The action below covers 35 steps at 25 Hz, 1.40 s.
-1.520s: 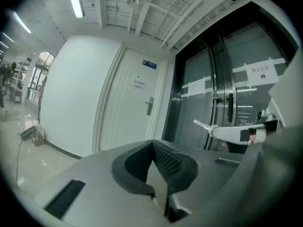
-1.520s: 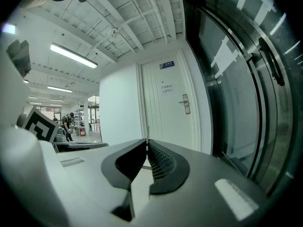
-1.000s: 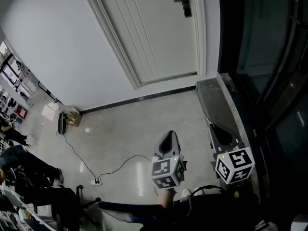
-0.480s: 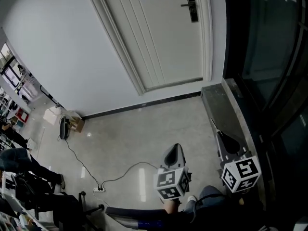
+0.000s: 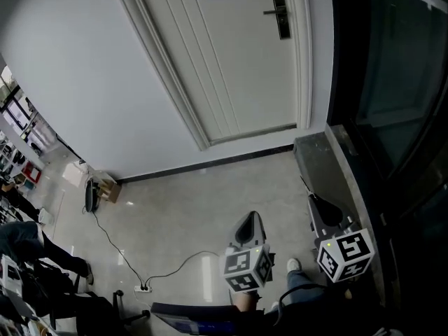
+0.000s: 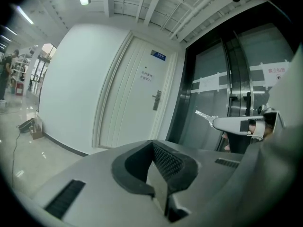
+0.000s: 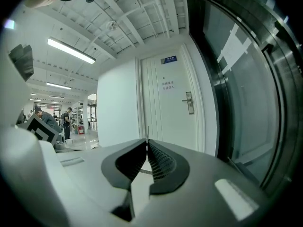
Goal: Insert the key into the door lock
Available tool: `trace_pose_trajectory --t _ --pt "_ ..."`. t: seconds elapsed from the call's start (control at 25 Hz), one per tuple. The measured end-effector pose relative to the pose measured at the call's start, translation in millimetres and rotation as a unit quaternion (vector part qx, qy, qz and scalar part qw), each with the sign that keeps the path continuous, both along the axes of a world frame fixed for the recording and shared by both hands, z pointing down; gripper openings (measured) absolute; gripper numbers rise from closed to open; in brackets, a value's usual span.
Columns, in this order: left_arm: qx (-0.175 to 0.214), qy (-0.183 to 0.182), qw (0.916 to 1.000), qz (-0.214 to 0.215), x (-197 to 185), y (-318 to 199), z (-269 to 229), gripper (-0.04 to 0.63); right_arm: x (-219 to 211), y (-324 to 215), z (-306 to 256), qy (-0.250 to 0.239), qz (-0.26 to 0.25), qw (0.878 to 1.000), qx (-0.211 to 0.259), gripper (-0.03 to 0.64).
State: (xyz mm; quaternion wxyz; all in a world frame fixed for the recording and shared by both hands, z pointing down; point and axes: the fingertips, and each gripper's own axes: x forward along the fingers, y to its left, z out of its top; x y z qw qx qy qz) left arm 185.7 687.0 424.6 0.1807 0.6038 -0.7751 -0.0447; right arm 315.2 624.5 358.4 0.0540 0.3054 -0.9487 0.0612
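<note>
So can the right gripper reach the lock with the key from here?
Probably not yet. The right gripper, shut on the key, is well short of the door and its lock. Only floor lies between, so nothing seems to block it; the person needs to walk closer.

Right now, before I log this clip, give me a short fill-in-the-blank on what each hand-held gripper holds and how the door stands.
1. The right hand-held gripper is shut on a ___.
2. The left hand-held gripper, jaws together, holds ___.
3. The door with the lock stands ___.
Missing words: key; nothing; closed.
</note>
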Motion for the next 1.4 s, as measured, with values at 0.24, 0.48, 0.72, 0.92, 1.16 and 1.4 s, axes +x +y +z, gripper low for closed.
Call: trace_pose_trajectory --t 0.24,0.48,0.72,0.92,1.16,1.4 --pt "0.025 -0.016 0.9995 -0.008 -21.2 -84.2 -28.9 0.0 -23.7 -76.8 -20.7 -0.008 -0.016 1.0 0.019 0.012" --pt "0.032 -0.016 0.9993 -0.013 -32.8 -152.8 -31.7 0.0 -29.7 -143.9 -20.1 -0.002 -0.019 1.0 0.019 0.012" --pt "0.015 -0.003 0.9998 -0.011 -46.6 -196.6 -16.8 0.0 -46.6 -188.4 -9.6 0.006 -0.021 1.0 0.008 0.012" --pt "0.018 -0.003 0.9998 -0.007 -79.3 -238.7 -17.0 0.0 -76.7 -230.8 -7.7 0.004 -0.016 1.0 0.007 0.012" --pt "0.023 -0.007 0.9997 0.002 -142.7 -313.4 -16.2 0.0 -135.5 -304.0 -6.3 0.006 0.001 1.0 0.016 0.012" --pt "0.026 -0.037 0.9985 0.031 -204.1 -397.7 -37.5 0.0 -201.9 -378.6 -24.7 0.001 0.018 0.999 0.029 0.012"
